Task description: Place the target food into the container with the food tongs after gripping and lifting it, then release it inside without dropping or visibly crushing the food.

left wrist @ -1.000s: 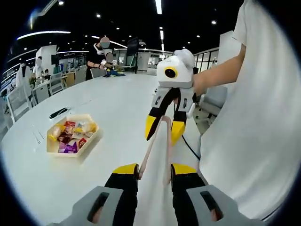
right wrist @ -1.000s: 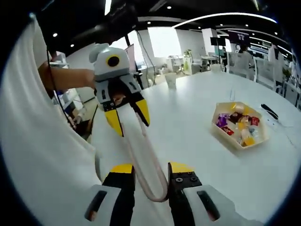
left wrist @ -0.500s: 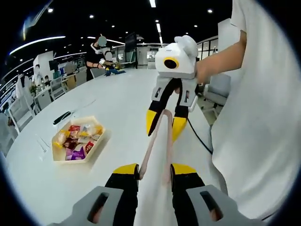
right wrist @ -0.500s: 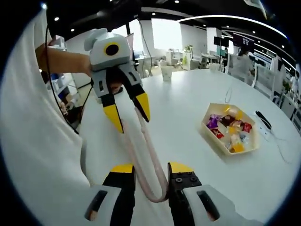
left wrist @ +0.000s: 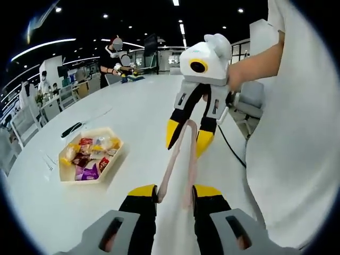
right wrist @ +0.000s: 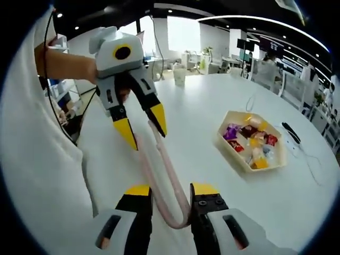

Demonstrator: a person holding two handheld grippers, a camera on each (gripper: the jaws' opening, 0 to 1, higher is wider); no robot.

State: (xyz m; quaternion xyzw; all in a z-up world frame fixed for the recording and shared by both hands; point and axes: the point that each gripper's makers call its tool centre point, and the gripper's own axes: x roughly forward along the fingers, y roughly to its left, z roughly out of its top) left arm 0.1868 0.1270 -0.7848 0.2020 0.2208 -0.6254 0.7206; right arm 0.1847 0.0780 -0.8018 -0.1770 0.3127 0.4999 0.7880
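Since a second ago, nothing is shifting much: I'm gripping the tongs (left wrist: 178, 175) between both tools, left tool (left wrist: 174, 194) and right tool (right wrist: 165, 192) clenched, above the bench (left wrist: 133, 111) beside the snack tray (left wrist: 85, 178).

In the left gripper view, the tongs (left wrist: 179, 175) run forward between the left gripper's (left wrist: 175, 193) jaws to the right gripper (left wrist: 185, 139) ahead, above the table (left wrist: 133, 111). To their left, a tray (left wrist: 68, 173) holding wrapped snacks (left wrist: 87, 158) sits on the table, with a pen-like object (left wrist: 70, 129) just behind it. In the right gripper view, the tray lies right of the tongs, a cup (right wrist: 179, 76) far behind.
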